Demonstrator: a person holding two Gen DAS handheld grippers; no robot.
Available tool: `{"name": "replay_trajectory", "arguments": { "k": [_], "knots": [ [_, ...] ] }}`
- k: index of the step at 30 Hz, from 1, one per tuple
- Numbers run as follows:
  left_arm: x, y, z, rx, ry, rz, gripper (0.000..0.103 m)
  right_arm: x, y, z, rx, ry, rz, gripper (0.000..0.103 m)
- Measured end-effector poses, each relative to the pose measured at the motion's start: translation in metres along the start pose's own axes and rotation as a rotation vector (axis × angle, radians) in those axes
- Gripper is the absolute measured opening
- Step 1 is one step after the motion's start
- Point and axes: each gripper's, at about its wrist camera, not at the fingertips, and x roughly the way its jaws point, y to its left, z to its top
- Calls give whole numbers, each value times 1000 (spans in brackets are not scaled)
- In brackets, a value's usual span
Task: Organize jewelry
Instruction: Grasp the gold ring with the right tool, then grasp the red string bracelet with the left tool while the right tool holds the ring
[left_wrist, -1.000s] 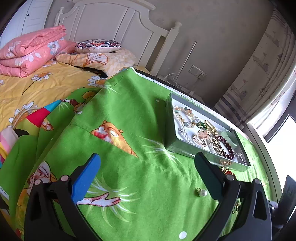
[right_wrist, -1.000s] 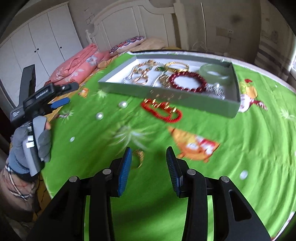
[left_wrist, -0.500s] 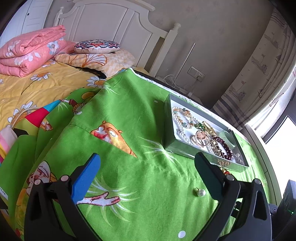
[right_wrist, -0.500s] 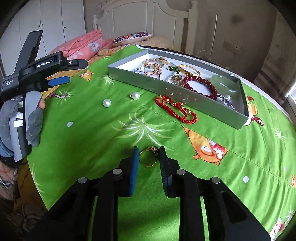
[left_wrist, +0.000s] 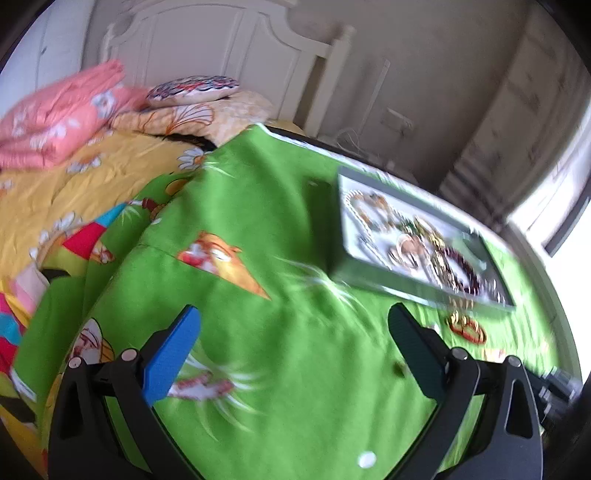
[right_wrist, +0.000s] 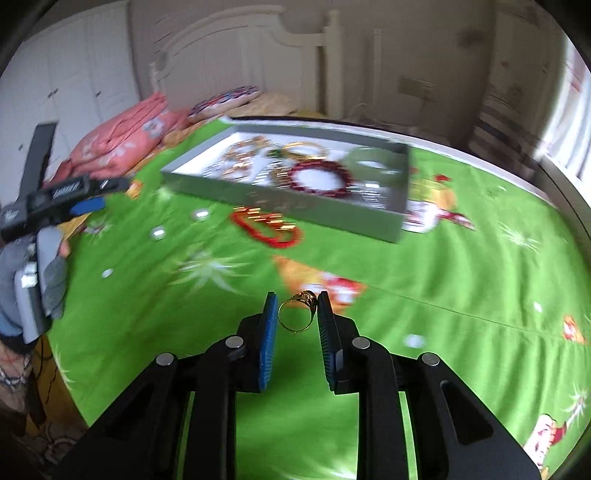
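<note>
While the green cloth spreads under everything, the grey tray of jewelry sits at its far side. Nearer, the left gripper hangs wide open over bare cloth. Clamped between the right gripper pads is a gold ring, lifted above the cloth.

Daylit, motion-blurred, fisheye-warped edges, window glare right.

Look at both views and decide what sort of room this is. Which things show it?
Most likely a bedroom: a white headboard, folded pink bedding and a patterned pillow on a bed, with white wardrobe doors alongside.
</note>
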Motion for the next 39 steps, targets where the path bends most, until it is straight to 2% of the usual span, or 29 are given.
{"name": "replay_trajectory", "arguments": {
  "k": [3,6,9,11,15,18,19,22,24,26,28,33,39],
  "knots": [
    [-4,-43,-12,115,20,-49,100,-5,-25,-4,63,-12,-19,22],
    [0,-97,-23,283,39,-72,101,-8,-37,-7,96,-23,-17,22],
    [13,-142,-31,390,80,-121,101,-10,-43,-10,111,-31,-13,22],
    [26,-161,-33,426,106,-144,101,-11,-44,-11,114,-33,-7,22],
    [51,-182,-34,437,164,-164,99,-11,-43,-12,113,-35,8,22],
    [62,-199,-39,502,175,-148,84,-11,-45,-12,128,-39,25,22],
    [67,-205,-41,536,189,-139,75,-11,-47,-12,134,-41,33,22],
    [69,-212,-45,589,173,-90,70,-12,-48,-13,142,-47,48,22],
    [69,-214,-44,603,176,-117,63,-12,-49,-13,144,-52,54,22],
    [70,-212,-41,591,184,-181,31,-13,-50,-14,148,-57,60,22],
    [72,-208,-40,581,173,-170,22,-14,-49,-14,149,-60,66,22],
    [75,-201,-34,541,179,-204,16,-15,-49,-15,149,-63,71,22],
    [73,-200,-34,531,172,-190,9,-15,-49,-15,149,-61,70,22]
  ]
}}
